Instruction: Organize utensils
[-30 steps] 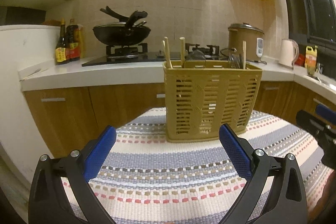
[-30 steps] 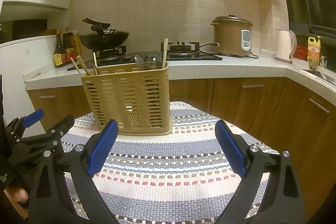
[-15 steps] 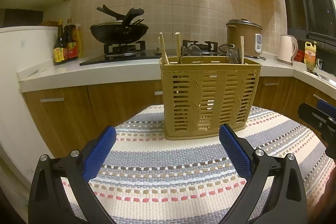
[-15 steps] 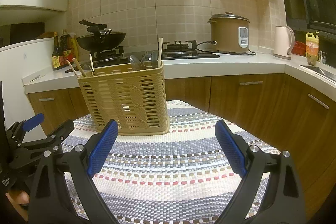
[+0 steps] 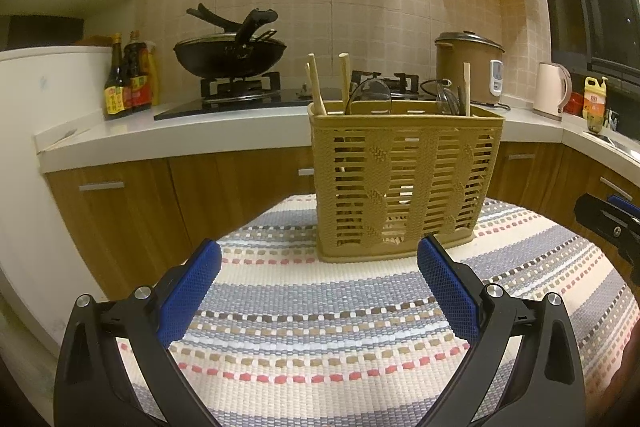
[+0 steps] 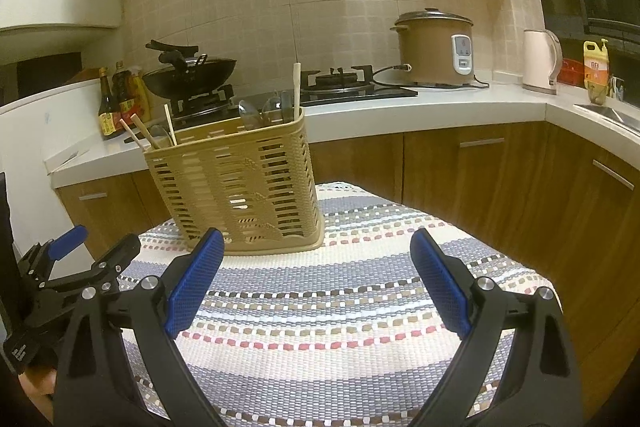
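Both grippers, left (image 5: pixel 318 281) and right (image 6: pixel 316 269), were spread wide, empty, near utensil basket (image 5: pixel 404 183) on striped mat (image 5: pixel 340 327).

The left wrist camera is sitting low over the near edge of the mat (image 5: pixel 320 307), looking level and straight across at the basket (image 5: pixel 404 187), with the counter (image 5: pixel 180 135) far behind. The right wrist camera is looking the same way from further right and slightly higher, so the basket (image 6: pixel 236 183) is falling left of centre. Both views are sharing the mat (image 6: pixel 340 307), basket, wok (image 5: pixel 230 55) and cooker (image 6: pixel 434 47); each is catching the other gripper at its edge.
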`<state>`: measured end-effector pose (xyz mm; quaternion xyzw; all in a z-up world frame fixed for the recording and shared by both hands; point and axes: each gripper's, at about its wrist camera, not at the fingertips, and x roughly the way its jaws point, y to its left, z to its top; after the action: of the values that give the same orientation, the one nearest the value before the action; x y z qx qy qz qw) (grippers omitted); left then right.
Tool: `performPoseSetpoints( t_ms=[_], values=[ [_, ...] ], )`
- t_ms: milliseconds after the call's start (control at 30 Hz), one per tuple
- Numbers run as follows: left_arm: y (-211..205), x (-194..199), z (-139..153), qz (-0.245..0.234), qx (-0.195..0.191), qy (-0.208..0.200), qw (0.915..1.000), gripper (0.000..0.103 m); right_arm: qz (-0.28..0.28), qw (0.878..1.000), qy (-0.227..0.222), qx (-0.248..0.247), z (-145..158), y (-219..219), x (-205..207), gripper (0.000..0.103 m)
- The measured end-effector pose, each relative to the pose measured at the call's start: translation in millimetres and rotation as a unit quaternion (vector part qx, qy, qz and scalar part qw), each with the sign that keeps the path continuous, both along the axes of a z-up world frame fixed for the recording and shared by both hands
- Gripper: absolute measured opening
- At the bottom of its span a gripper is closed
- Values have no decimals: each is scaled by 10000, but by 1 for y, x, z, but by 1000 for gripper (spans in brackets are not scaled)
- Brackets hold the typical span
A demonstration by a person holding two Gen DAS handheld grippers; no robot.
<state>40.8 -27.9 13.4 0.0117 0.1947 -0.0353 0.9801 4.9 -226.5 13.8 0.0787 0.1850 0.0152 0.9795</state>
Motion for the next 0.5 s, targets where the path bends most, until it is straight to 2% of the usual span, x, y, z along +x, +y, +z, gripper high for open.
performPoseSetpoints(
  t_ms=[500],
  values=[
    [3,4,-2,-41,-130,174,9998,95,17,10000,46,8,-1,1,1,90]
  ],
)
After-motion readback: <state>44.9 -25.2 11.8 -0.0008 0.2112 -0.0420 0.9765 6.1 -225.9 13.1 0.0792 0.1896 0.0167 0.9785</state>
